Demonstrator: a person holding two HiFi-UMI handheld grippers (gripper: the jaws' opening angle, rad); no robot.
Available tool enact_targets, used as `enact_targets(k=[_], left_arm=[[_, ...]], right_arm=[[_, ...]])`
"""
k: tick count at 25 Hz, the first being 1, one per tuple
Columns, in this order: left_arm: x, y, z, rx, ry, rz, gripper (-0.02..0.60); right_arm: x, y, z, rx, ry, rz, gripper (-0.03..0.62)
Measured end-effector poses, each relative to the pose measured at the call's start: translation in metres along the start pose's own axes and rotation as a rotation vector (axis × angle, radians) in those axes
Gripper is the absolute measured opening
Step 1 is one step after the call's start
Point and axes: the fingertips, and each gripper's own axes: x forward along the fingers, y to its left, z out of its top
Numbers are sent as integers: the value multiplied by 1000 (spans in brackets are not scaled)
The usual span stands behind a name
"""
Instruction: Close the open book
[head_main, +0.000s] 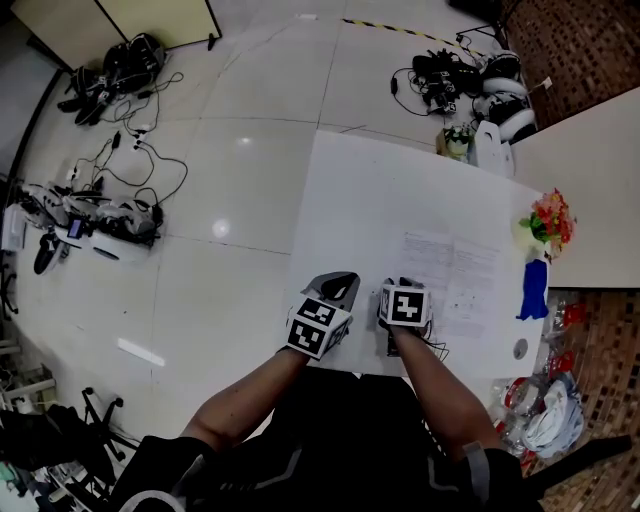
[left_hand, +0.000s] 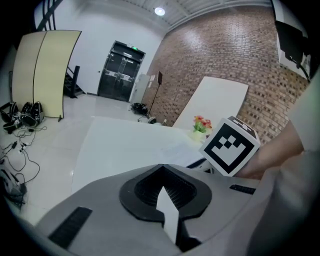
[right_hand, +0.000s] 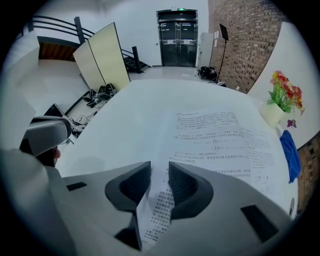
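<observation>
The left gripper (left_hand: 161, 167) hovers at the worktop's (head_main: 365, 195) near edge, its jaws pressed together on nothing. Just beside it, the right gripper (right_hand: 159, 174) points steeply down, jaws spread, with the near page edge of the book (head_main: 452, 270) between them, unpinched. The book lies open, flat, left of the flowers (head_main: 549, 216).

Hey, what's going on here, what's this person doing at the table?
A person at a white table holds a gripper in each hand. An open book lies flat on it, not yet closed. The right gripper points down at the book's near edge, jaws apart, printed page showing between them. The left gripper is beside it, jaws together.
</observation>
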Motion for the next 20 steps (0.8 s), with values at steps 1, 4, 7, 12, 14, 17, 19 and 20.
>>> enact_targets(k=[1, 4, 7, 12, 14, 17, 19, 20], left_arm=[[0, -1, 0, 3, 0, -4, -5], [-1, -4, 2, 14, -3, -15, -5], [-2, -1, 4, 9, -9, -8, -5], [-4, 0, 5, 7, -18, 0, -5], [-5, -1, 5, 9, -21, 0, -5], [-6, 0, 5, 8, -20, 5, -5], [-5, 0, 4, 8, -16, 7, -5], [-4, -2, 4, 8, -15, 5, -5]], right_arm=[[0, 0, 0, 5, -4, 5, 101], [-1, -2, 0, 27, -13, 12, 101], [-2, -2, 0, 42, -16, 19, 71], [-3, -4, -3, 39, -10, 18, 41], [-7, -9, -4, 29, -17, 7, 26], [-13, -11, -3, 57, -33, 23, 17], [-13, -14, -4, 63, -32, 27, 17], [-14, -15, -6, 61, -32, 26, 17]])
